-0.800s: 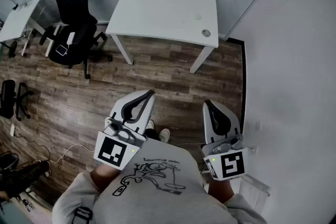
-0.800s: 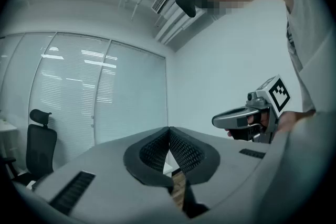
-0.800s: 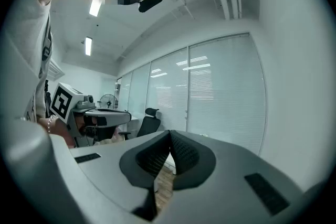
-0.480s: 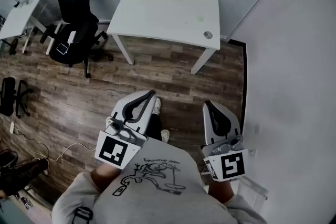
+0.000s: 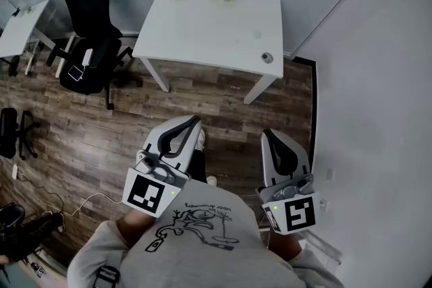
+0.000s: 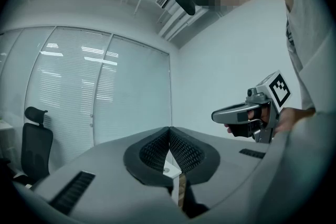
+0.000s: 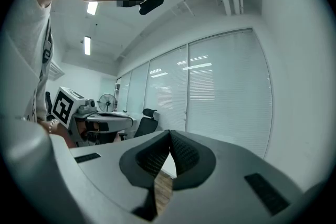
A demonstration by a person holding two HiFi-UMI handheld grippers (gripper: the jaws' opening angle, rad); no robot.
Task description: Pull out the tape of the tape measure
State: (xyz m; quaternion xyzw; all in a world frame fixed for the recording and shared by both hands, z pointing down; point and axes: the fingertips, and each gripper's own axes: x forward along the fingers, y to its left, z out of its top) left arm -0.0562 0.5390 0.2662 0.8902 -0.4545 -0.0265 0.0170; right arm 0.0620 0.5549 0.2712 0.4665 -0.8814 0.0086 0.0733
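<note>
White surface (image 5: 202, 30) is sitting ahead of me, and I'm standing well short of it on the wood floor (image 5: 101, 125). What I'm taking for the tape measure (image 5: 267, 58) is the little round grey thing lying on the surface near its front right corner. Honestly, it's too small from here to be sure.

I'm holding my left claw (image 5: 195, 120) and right claw (image 5: 268, 134) out roughly level toward the surface. Both have their jaws pressed together with nothing between them, and neither is anywhere near the surface.

Handling-wise, I'm guessing a hard, smooth plastic case, light enough that it's going to skate across the surface if I just tug the tape. So I'm planning on one claw clamping the case across its flat sides while the other is pinching the metal end tab where the tape pokes out. The blade itself is probably thin springy steel, slick and fighting back against the spring. I'm thinking a straight pull, with a firm pinch on the tab rather than the bare blade.
</note>
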